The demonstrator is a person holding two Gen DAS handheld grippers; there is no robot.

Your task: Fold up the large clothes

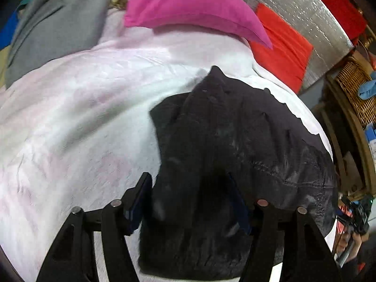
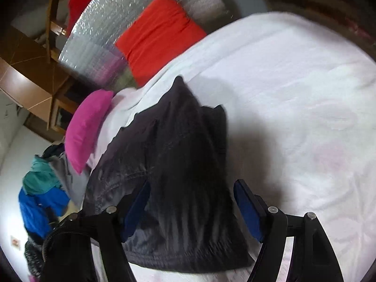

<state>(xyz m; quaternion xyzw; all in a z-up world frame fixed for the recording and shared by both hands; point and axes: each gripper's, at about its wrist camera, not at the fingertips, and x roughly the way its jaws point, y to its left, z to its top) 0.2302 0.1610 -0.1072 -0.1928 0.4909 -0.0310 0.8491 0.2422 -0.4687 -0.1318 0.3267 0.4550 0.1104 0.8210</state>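
A black garment point(image 1: 235, 141) lies bunched and partly folded on the white bed sheet point(image 1: 82, 117). My left gripper point(image 1: 188, 176) hovers over its near end with the jaws wide apart. The left pad point(image 1: 141, 195) stands beside the cloth's edge and the right pad point(image 1: 239, 206) is over the cloth, neither pressing on it. In the right wrist view the same black garment point(image 2: 178, 164) runs between the jaws of my right gripper point(image 2: 192, 183), which is open. Its right pad point(image 2: 249, 211) stands clear of the cloth over the white sheet point(image 2: 293, 94).
At the head of the bed are a pink pillow point(image 1: 188, 7), a red pillow point(image 1: 282, 47) and a silvery padded panel point(image 1: 305, 11). A grey jacket point(image 1: 58, 28) lies at the far left. A wicker basket point(image 1: 354, 94) stands beside the bed. Blue and teal clothes point(image 2: 42, 195) are piled nearby.
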